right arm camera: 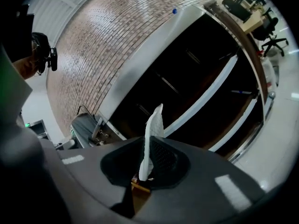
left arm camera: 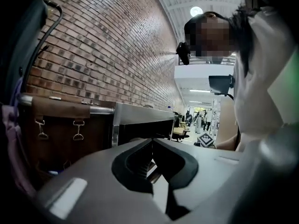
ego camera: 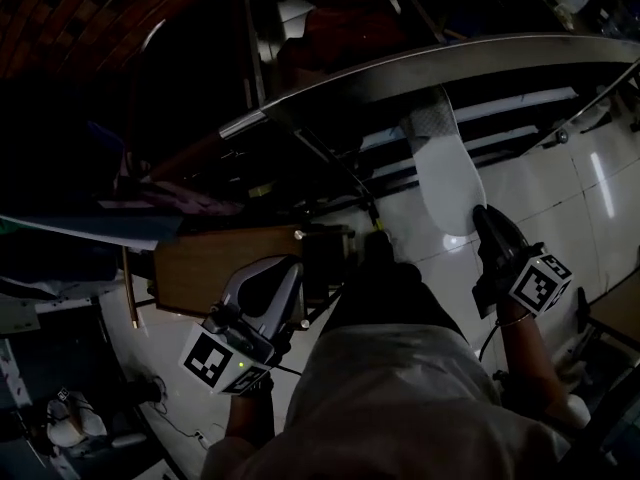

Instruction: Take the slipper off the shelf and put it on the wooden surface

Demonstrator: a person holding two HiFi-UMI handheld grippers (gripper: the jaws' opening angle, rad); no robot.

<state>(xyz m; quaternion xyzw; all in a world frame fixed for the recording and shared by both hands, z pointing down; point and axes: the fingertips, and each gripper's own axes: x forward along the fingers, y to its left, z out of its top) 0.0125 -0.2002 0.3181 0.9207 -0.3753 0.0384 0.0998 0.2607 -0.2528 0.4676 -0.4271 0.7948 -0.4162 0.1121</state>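
A white slipper [ego camera: 445, 168] hangs in the air in front of the metal shelf [ego camera: 440, 68], its heel pinched by my right gripper [ego camera: 487, 220], which is shut on it. In the right gripper view the slipper [right arm camera: 152, 134] stands edge-on between the closed jaws of my right gripper [right arm camera: 147, 169], its toe pointing toward the dark shelf opening. My left gripper [ego camera: 262, 286] hovers over the wooden surface [ego camera: 215, 263] at the lower left, shut with nothing in it. In the left gripper view its jaws meet at the tips, so my left gripper [left arm camera: 152, 141] is shut.
The shelf unit's metal top [right arm camera: 154, 50] runs along a brick wall [right arm camera: 112, 36]. A brown leather bag [left arm camera: 60, 125] sits by the brick wall [left arm camera: 107, 45] to the left. The floor [ego camera: 560, 198] is pale glossy tile. A person's white sleeve [ego camera: 400, 408] fills the lower middle of the head view.
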